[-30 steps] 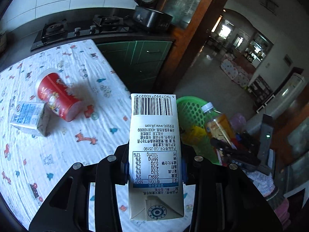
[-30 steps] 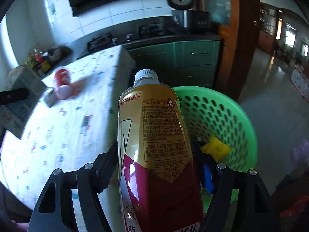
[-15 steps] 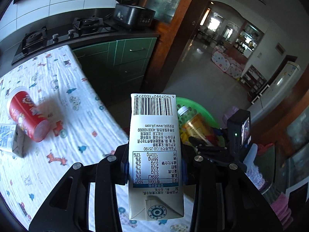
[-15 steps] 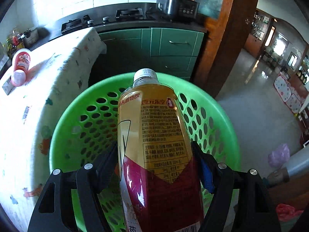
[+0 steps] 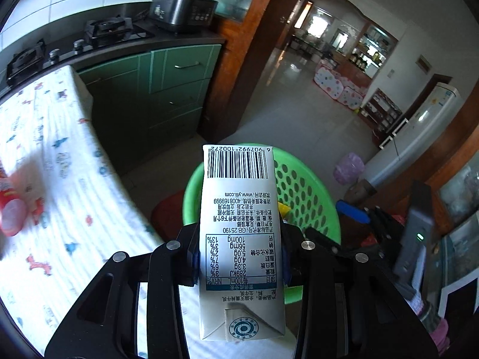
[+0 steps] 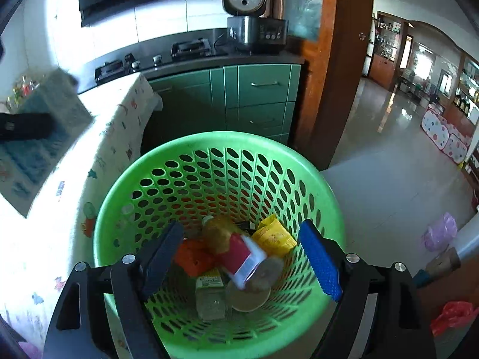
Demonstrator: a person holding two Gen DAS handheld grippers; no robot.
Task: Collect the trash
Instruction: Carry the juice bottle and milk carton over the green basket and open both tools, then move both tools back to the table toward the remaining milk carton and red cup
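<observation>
The green basket [image 6: 119, 209] was the biggest thing under me, standing on the floor just beside the table [image 5: 60, 179] with its printed cloth. Several pieces of trash already lay in its bottom: a yellow packet [image 6: 274, 236], an orange piece [image 6: 191, 257] and a clear bottle [image 6: 209, 296].

My right gripper [image 6: 242, 260] hung above the basket with its jaws opening, and nothing was between the pads. Below them a drink bottle [image 6: 236, 251] showed blurred inside the basket, so I judged that it was dropping in or had just landed.

My left gripper [image 5: 241, 257] was closed on the milk carton [image 5: 241, 224], with the pads pressing on both narrow sides. The carton stood near the basket rim, but I judged it was not yet fully over the opening.

On the table a red cup [image 5: 9, 212] lay at the edge of the left view.

The step in hand was the emptying of both tongs. Next, I judged, the left one should come over the middle of the basket and only then open.
</observation>
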